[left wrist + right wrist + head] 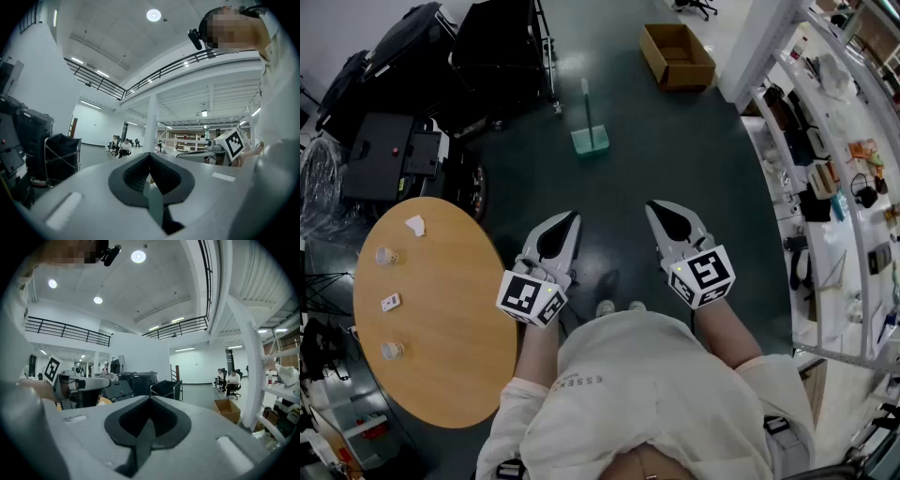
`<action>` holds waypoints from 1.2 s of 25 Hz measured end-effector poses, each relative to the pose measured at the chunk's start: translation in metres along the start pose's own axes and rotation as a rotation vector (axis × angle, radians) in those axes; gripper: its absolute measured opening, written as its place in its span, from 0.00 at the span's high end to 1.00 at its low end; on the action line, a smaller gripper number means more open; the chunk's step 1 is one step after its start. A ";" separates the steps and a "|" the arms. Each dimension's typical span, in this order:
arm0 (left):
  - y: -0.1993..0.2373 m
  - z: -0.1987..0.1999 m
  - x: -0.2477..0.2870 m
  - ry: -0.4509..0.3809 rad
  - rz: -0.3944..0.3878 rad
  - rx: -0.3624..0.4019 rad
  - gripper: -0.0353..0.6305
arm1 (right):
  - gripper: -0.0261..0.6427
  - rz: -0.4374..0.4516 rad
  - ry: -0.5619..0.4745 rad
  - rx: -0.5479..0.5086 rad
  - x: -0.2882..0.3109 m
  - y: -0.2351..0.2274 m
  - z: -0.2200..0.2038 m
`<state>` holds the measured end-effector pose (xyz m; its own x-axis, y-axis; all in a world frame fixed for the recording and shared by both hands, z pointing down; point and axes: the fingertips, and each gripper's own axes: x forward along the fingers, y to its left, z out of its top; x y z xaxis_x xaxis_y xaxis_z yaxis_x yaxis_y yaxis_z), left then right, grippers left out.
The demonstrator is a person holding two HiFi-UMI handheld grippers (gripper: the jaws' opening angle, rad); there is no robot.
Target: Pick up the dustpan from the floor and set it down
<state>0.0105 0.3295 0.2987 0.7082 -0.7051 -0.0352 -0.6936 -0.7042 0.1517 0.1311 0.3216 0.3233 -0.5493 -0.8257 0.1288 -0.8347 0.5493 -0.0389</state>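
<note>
Standing dustpan (591, 141), handle (585, 101) faint

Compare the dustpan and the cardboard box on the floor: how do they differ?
The dustpan is pale green with a handle standing up; the cardboard box is brown, low and open-topped. In the head view the dustpan lies nearer; the cardboard box sits farther off, to the right. Both rest on the dark floor.
</note>
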 end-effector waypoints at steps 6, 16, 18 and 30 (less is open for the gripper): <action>0.009 0.002 0.000 0.000 0.024 -0.004 0.93 | 0.97 -0.001 0.005 -0.010 0.008 0.000 0.001; 0.019 -0.003 -0.011 -0.011 0.031 -0.023 0.93 | 0.97 -0.038 0.007 0.024 0.014 0.002 -0.002; 0.025 -0.003 -0.015 -0.008 0.037 -0.027 0.93 | 0.97 -0.044 0.005 0.032 0.017 0.004 -0.002; 0.102 -0.023 -0.031 0.029 0.101 -0.054 0.93 | 0.97 -0.040 0.087 0.108 0.080 0.021 -0.037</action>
<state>-0.0793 0.2808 0.3377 0.6389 -0.7692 0.0119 -0.7544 -0.6234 0.2057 0.0708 0.2718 0.3697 -0.5142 -0.8297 0.2173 -0.8576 0.4954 -0.1381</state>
